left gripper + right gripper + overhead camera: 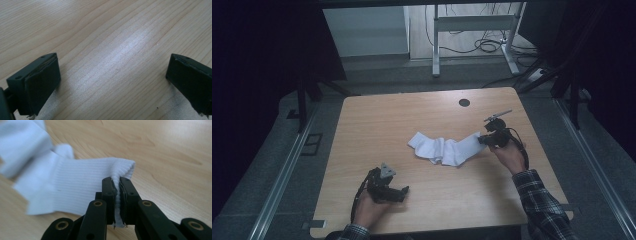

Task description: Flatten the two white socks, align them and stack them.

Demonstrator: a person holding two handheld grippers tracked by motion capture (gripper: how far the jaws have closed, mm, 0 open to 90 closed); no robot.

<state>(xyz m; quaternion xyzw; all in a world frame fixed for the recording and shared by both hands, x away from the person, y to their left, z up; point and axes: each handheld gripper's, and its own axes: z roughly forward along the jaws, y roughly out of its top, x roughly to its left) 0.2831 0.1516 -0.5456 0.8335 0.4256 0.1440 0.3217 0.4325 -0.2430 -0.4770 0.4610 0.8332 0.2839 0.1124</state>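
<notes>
1. Your right gripper point(486, 139) sits at the right side of the wooden table point(377, 120), with your right hand point(510, 156) behind it and the plaid sleeve point(542, 205) running back toward the near edge.
2. Its jaws are pressed together on the ribbed cuff of a white sock point(443, 148); in the right gripper view the cuff edge point(120, 170) is folded between the two black pads, and a strip of fabric shows down the narrow slit between them.
3. The sock lies across the middle of the table, stretching from your right gripper leftward and slightly away from you; its far end point(418, 140) rests flat on the wood, and the middle part is bunched into folds.
4. In the right gripper view, the sock point(65, 185) fans out to the left of the jaws, and its farther part is blurred.
5. Your left gripper point(398, 194) is near the front edge of the table, left of centre, held in your left hand point(369, 210), with the grey three-cornered plate point(386, 171) on top.
6. Its jaws are spread wide: in the left gripper view point(113, 80) the two black pads stand well apart with bare wood grain between them.
7. The sock is well apart from your left gripper, lying farther from you and to the right of it.
8. A dark round hole point(464, 102) sits in the tabletop near the far edge, beyond the sock.
</notes>
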